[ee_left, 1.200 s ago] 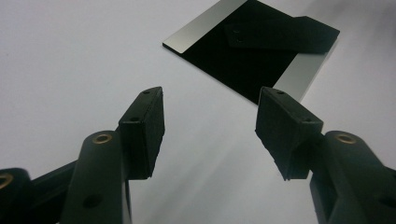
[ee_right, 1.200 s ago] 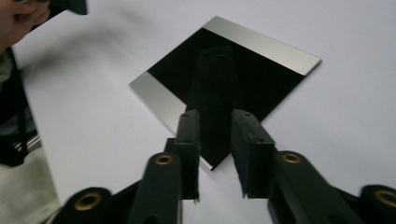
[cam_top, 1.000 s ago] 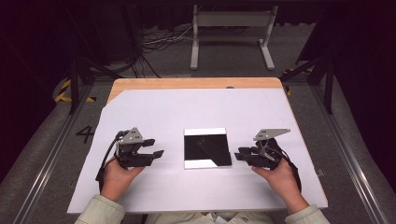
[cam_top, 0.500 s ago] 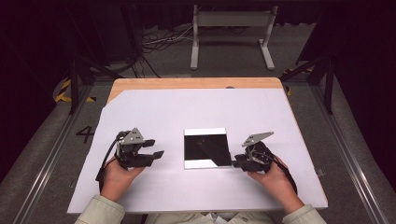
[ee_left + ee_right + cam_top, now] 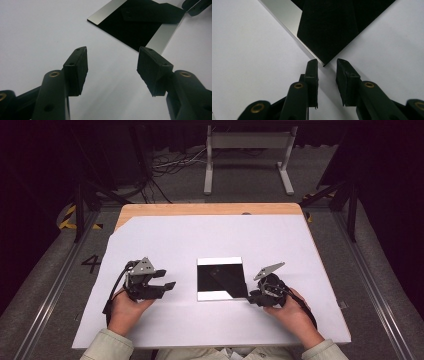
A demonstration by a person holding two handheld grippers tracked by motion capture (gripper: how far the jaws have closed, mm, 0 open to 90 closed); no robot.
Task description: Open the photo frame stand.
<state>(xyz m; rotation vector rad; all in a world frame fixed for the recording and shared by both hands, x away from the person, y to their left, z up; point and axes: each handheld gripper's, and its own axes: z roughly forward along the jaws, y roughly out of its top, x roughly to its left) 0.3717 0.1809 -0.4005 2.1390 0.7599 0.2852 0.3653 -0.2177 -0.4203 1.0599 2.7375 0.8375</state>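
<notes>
- Black-padded and narrowed, your right tongs point(image 5: 326, 65) have just been closing; the near corner of the mirror plate point(image 5: 329, 27) sits right at the mouth of the gap, and the pads are not yet pressing on it.
- From above, those right tongs point(image 5: 251, 297) sit at the plate's near right corner, tipped down toward the sheet, with your right hand point(image 5: 292, 312) behind them.
- Your left tongs point(image 5: 112, 68) stand wide apart with only white sheet between the pads; nothing is gripped.
- Seen from the high view, the left tongs point(image 5: 167, 280) point toward the plate from its left, well apart from it, your left hand point(image 5: 125, 307) holding them low over the sheet.
- That mirror plate point(image 5: 221, 278) lies flat in the middle between both tongs: dark reflecting centre, bright silvery bands along its far and near edges.
- Under it all, the white sheet point(image 5: 210, 235) covers most of the bench point(image 5: 200, 209), whose wooden far edge shows beyond it.
- Past the bench, a white metal stand point(image 5: 247, 155) sits on the grey floor.
</notes>
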